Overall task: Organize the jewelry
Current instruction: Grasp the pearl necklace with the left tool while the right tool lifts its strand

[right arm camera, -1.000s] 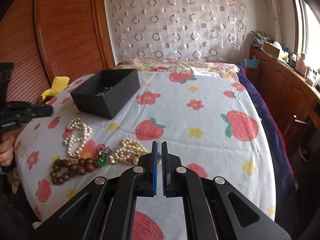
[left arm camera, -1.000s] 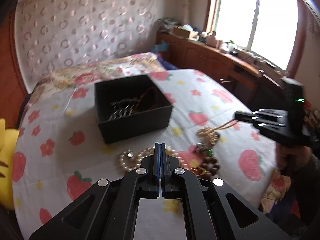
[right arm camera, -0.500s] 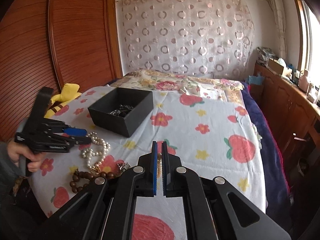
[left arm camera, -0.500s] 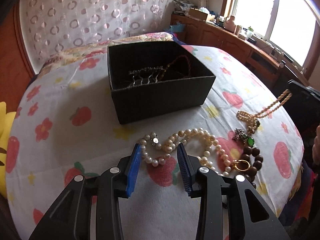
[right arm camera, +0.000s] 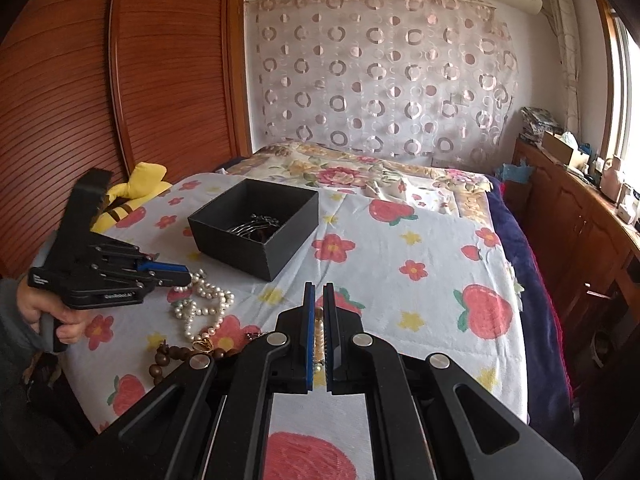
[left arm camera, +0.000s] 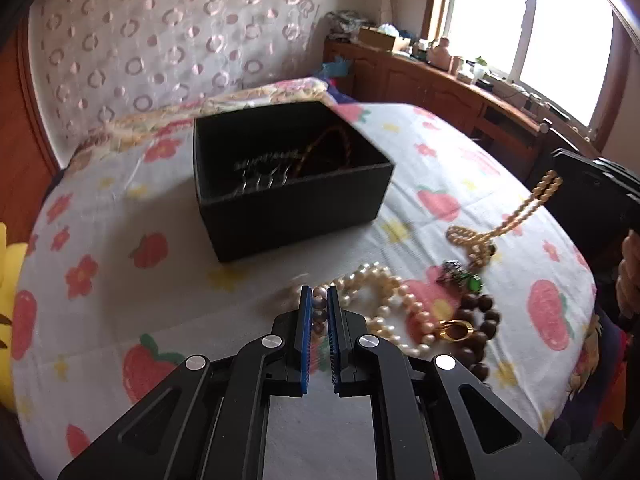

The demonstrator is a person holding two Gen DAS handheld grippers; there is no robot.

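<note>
Gripping a strand of the white pearl necklace (left arm camera: 394,300) between nearly closed blue pads, the left tool (left arm camera: 319,300) sits low over the bed (left arm camera: 100,208), just in front of the black box (left arm camera: 288,208). The right tool (right arm camera: 319,300) is narrowed onto the gold bead necklace (left arm camera: 516,216), whose free end trails on the sheet near the brown bead bracelet (left arm camera: 480,320).

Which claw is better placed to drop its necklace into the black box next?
Left, probably. The left claw is shut on the white pearl necklace just in front of the black box; the right claw holds the gold bead necklace farther away.
</note>
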